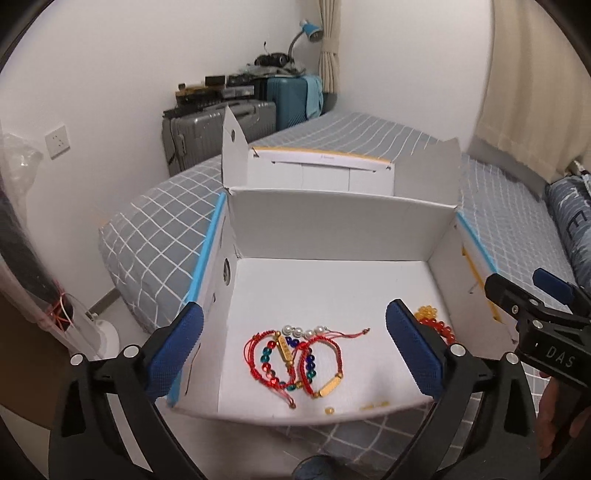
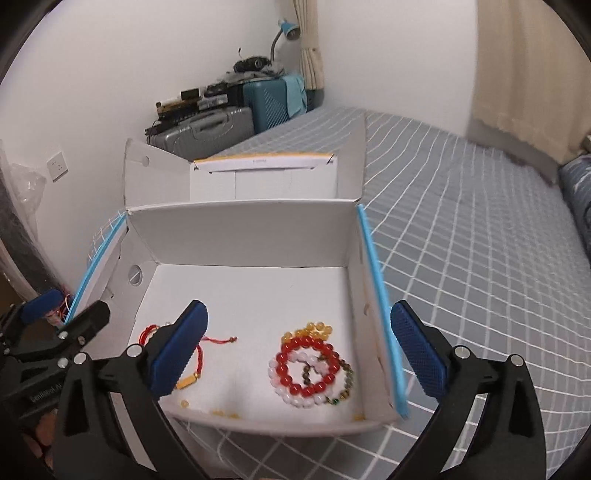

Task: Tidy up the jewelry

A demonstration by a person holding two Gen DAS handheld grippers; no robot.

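Note:
An open white cardboard box [image 1: 332,221] [image 2: 240,229] with blue edge strips lies on the bed. Red-cord bracelets [image 1: 295,354] with gold bars, coloured beads and pearls lie on its floor at the left. At the right sits a pile of bead bracelets [image 2: 312,363], red, white, amber and brown-green. My left gripper [image 1: 295,350] hovers open over the red-cord bracelets, with nothing between its blue pads. My right gripper [image 2: 299,350] hovers open over the bead pile, also holding nothing. Each gripper shows at the edge of the other's view, the right gripper [image 1: 532,299] and the left gripper [image 2: 68,310].
Small loose gold beads [image 1: 328,410] [image 2: 184,404] lie near the box's front wall. The box rests on a grey checked bedcover [image 2: 480,258]. Suitcases [image 1: 221,125] and a blue lamp [image 1: 312,31] stand by the far wall. A dark pillow [image 1: 570,218] lies at the right.

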